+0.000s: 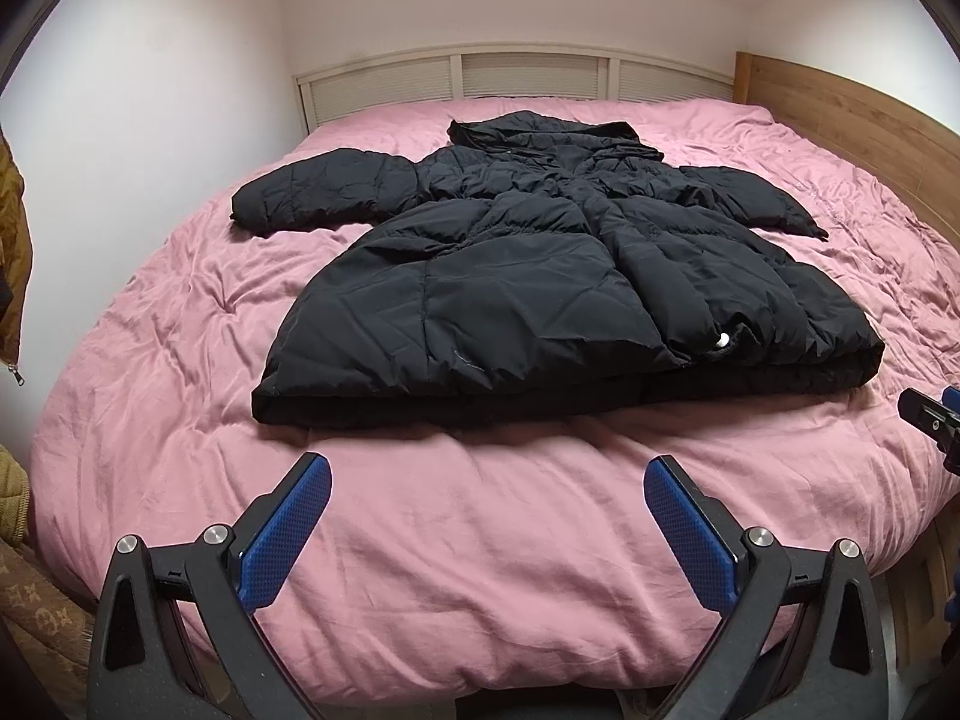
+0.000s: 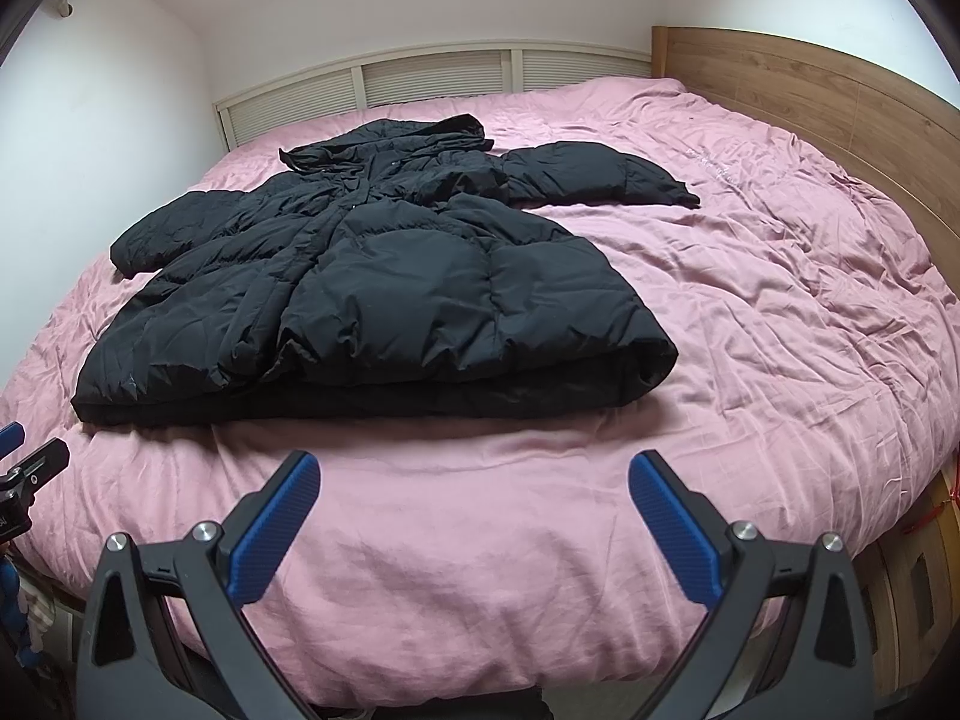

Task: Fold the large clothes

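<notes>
Risks, left to right:

- Left sleeve: splayed outward, bulky. Likely to slide or spring open when folded in, owing to slick shell fabric and trapped air.
- Black puffer coat: spread front-up mid-bed, hood toward the louvred headboard, hem toward the claws and seemingly doubled under. Thin pinch likely to catch only the outer shell and slip; deep bite advised.
- Pink duvet: soft, crumpled. Risk of pinching bedding together with the hem.
- Right sleeve: angled toward the wooden side panel; same rebound risk.

Claw state:

- Left claw: spread wide, pinching nothing, over the duvet short of the hem.
- Right claw: spread wide, pinching nothing, likewise short of the hem.

Materials and shapes:

- Coat: matte-to-faint-sheen quilted shell, puffy horizontal channels, flared trapezoid body, small pale snap near the front edge.
- Claw pads: blue, fine dotted texture, on black arms with silver pivots.
- Duvet: cotton-like, finely creased.
</notes>
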Tool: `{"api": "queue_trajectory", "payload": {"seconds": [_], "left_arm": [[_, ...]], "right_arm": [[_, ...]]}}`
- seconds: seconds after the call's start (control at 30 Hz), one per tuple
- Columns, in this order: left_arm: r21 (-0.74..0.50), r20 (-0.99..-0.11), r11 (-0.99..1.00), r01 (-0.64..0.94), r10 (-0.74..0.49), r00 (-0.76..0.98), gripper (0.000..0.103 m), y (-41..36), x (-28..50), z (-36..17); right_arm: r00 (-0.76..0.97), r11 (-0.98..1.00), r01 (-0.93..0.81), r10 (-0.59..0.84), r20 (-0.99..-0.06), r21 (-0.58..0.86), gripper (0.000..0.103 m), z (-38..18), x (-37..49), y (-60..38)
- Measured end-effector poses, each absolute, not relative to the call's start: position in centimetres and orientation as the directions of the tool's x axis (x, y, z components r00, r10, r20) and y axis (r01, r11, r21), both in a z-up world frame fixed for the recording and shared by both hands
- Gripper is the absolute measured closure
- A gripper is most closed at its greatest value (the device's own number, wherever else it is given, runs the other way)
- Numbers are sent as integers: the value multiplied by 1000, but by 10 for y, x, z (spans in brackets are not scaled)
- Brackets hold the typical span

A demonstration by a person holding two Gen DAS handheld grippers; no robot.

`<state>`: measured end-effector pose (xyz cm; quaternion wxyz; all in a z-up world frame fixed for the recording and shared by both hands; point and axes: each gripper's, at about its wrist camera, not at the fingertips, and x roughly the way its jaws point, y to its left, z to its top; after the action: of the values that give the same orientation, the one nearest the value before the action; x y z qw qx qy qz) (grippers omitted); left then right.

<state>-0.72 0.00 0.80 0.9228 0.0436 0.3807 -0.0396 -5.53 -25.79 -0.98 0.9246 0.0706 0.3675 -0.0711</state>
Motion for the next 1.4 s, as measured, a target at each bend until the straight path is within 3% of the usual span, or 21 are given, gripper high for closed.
{"api": "queue_trajectory", "payload": {"seconds": [0.83,1.4], "left_arm": [[96,-667,992,78,6,745,1,4,-16,18],[9,-718,996,84,-52,694,1,17,37,10]], "right_arm": [[745,980,176,-72,-663,91,0,10,-69,-259],[713,989,117,-22,-701,87,0,3,-23,-259]]}}
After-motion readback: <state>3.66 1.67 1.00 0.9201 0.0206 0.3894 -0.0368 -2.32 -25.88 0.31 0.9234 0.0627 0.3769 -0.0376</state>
